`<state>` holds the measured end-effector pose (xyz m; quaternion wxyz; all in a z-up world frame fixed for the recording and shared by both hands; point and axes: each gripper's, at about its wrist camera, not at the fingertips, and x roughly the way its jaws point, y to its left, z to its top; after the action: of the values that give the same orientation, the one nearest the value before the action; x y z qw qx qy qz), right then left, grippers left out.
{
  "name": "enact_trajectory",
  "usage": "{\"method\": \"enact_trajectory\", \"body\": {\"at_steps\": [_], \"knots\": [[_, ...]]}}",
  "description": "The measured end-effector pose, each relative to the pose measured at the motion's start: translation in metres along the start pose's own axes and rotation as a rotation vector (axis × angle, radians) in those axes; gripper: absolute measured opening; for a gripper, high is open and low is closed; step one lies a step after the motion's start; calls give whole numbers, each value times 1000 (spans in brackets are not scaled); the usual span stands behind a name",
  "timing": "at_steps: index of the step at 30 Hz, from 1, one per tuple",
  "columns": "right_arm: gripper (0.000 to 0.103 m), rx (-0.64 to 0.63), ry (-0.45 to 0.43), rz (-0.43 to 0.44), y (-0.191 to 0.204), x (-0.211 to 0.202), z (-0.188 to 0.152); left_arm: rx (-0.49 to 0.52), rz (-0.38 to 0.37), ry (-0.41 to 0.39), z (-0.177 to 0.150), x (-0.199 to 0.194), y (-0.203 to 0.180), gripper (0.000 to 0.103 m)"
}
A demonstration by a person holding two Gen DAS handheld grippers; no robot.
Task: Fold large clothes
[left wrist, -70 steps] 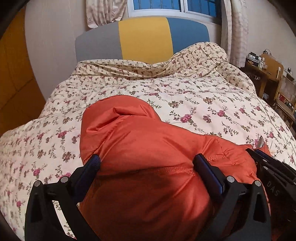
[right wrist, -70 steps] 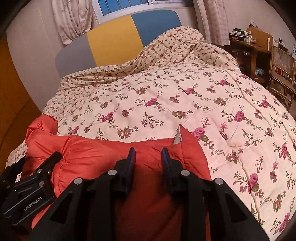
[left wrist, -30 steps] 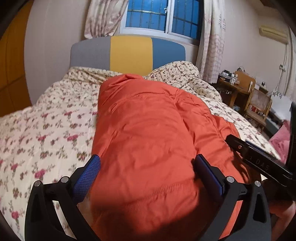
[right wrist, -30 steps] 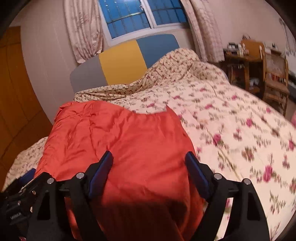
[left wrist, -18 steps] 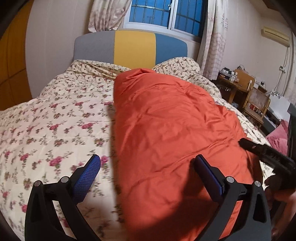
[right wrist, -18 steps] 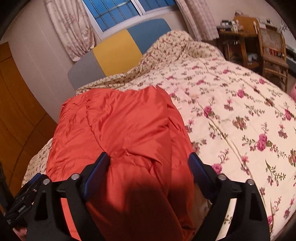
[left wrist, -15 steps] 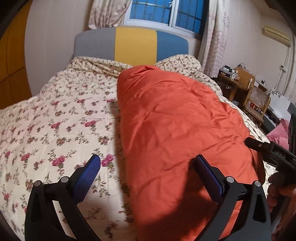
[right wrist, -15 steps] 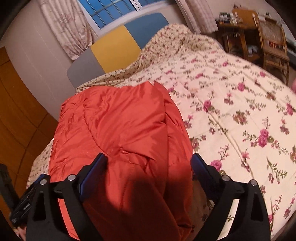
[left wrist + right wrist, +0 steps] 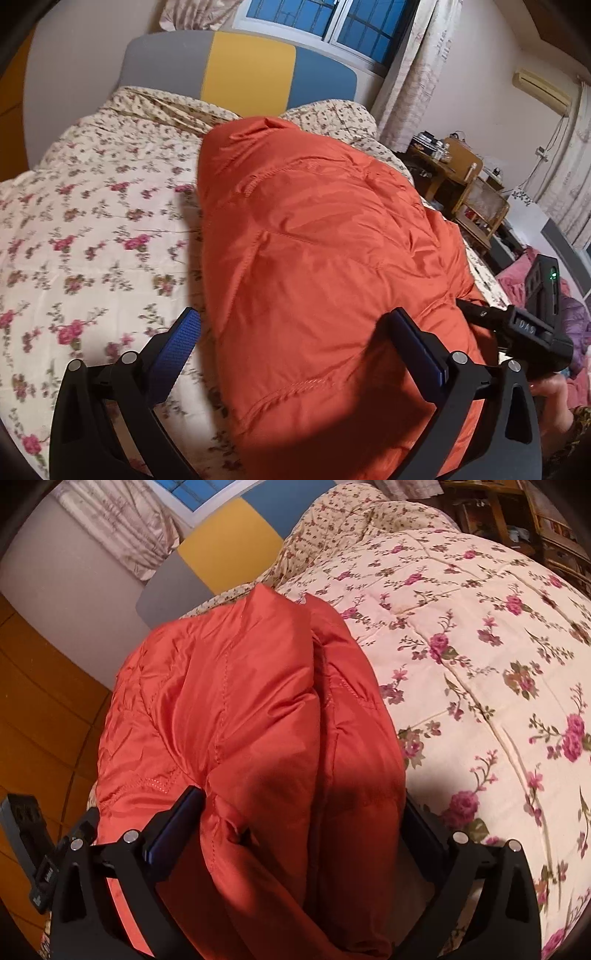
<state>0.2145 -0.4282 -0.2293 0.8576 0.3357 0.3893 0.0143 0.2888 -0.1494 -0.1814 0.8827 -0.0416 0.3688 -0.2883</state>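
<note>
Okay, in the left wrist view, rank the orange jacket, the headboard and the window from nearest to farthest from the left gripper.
1. Orange jacket, lying between the open fingers of the left gripper.
2. Headboard, at the bed's far end, beyond the jacket.
3. Window, in the wall above the headboard.
</note>
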Motion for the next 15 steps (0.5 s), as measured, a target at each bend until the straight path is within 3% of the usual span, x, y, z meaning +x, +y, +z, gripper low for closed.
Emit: {"method": "enact_trajectory", "body": {"at_steps": [10, 13, 15], "knots": [[98, -30, 44, 68, 2, 16, 10, -47, -47, 49, 3, 15, 0, 100], [75, -27, 33, 148, 5, 16, 11, -20, -32, 44, 4, 13, -9, 97], [68, -64, -8, 139, 12, 11, 7, 34, 2, 23, 3, 9, -19, 89]]}}
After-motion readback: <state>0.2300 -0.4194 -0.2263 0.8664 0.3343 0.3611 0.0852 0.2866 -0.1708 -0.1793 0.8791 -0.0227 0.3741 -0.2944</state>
